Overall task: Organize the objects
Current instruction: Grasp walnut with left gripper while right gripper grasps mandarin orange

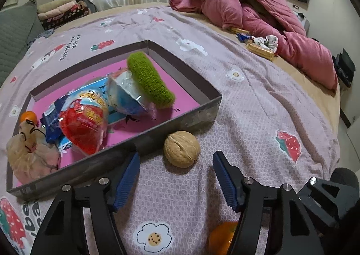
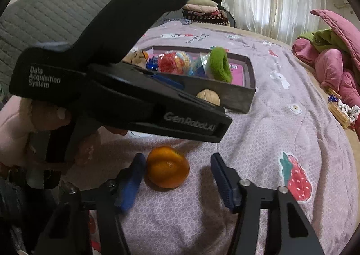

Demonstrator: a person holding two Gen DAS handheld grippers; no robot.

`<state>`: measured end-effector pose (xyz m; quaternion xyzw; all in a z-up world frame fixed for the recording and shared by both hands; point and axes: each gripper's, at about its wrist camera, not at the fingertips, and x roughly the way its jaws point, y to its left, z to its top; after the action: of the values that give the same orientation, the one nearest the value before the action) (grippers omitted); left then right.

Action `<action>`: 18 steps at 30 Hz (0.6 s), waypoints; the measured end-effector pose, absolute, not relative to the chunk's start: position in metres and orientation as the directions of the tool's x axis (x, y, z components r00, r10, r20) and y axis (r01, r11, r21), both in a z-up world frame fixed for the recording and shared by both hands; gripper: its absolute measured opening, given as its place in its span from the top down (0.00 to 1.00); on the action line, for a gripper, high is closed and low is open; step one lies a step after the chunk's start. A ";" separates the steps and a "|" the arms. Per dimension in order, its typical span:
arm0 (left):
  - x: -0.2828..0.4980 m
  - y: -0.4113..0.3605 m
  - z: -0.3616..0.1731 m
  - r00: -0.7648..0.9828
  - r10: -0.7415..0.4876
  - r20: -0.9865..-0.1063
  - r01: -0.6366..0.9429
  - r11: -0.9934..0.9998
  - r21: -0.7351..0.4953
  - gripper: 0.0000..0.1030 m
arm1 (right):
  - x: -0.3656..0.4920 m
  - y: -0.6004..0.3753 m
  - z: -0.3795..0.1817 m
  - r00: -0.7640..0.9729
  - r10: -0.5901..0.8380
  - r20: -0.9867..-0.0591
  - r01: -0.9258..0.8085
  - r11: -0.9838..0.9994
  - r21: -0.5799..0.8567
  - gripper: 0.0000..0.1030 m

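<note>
Walnut (image 1: 181,149) lies on the bed, touching the box (image 1: 195,117) wall, left claw (image 1: 175,162) open around it, gripping nothing. Orange (image 2: 167,169) sits between the right claw (image 2: 176,165), open too. Box already holds toys; sweets (image 1: 258,49) remain by the pink quilt (image 1: 270,19).

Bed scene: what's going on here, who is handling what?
A person with two handheld grippers is tidying loose items into a shallow box on the bed. The left gripper is open around a walnut lying just outside the box wall. The right gripper is open around an orange on the bedspread. Neither is gripped yet.
</note>
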<state>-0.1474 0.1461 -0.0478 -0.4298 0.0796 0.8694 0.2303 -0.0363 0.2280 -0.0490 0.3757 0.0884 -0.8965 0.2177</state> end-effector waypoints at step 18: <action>-0.158 0.152 -0.055 -0.501 0.379 -0.778 -0.464 -0.877 -0.128 0.67 | -0.033 0.223 -0.051 -0.612 -0.327 -0.720 0.478 -0.879 -0.007 0.62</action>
<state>-0.1580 0.1517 -0.0547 -0.4360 0.0487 0.8650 0.2435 -0.0333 0.2227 -0.0511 0.3784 0.0995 -0.8922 0.2254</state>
